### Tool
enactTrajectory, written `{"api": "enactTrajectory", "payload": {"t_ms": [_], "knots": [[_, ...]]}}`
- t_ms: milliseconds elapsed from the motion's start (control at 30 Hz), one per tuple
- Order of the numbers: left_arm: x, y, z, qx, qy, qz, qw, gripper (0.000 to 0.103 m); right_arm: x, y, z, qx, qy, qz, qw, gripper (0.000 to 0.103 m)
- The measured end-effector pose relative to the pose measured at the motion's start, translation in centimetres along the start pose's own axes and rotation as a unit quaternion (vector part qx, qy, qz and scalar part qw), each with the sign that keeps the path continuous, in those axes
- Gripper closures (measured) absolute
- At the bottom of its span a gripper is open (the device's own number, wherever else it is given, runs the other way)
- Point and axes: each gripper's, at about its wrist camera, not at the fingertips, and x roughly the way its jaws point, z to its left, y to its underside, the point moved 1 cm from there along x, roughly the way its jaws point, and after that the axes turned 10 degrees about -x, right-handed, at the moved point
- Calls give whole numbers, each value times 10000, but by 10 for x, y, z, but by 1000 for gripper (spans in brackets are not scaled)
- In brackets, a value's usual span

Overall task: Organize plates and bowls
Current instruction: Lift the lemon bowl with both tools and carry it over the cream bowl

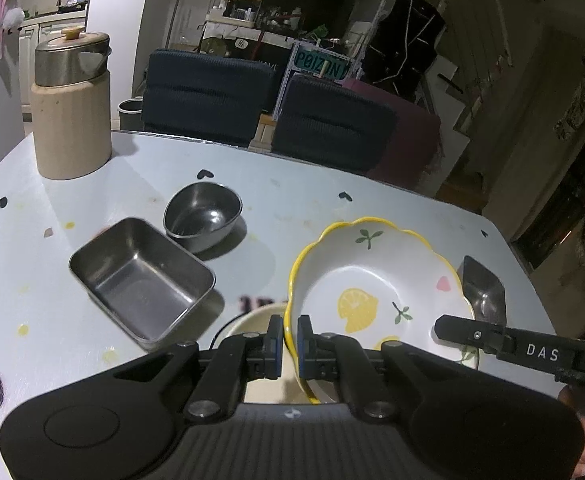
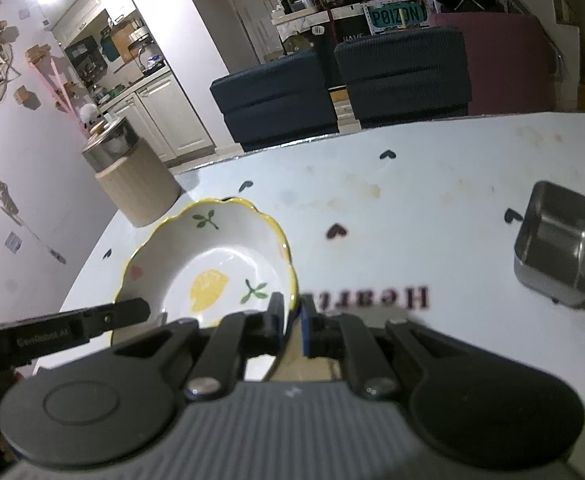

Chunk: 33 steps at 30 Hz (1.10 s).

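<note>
Left wrist view: left hand-held gripper pinches the lemon bowl's near-left rim; right hand-held gripper clamps its right rim.

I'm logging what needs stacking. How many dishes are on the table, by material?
Ceramic: 2, the lemon-print bowl and a cream dish partly hidden under it.
Stainless steel: 3, the rectangular tin, the round bowl and a square tin.
Total: 5
</note>
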Motion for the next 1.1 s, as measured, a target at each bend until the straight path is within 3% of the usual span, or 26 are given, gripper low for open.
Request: {"api": "enactTrajectory", "payload": {"t_ms": [800,1100], "knots": [[34,23,33,-260,-339,851,9955,96,30,33,10,437,85,893,9950,94],[39,23,36,-235,-513,889,9944,96,37,37,17,488,153,1072,9929,94]]}}
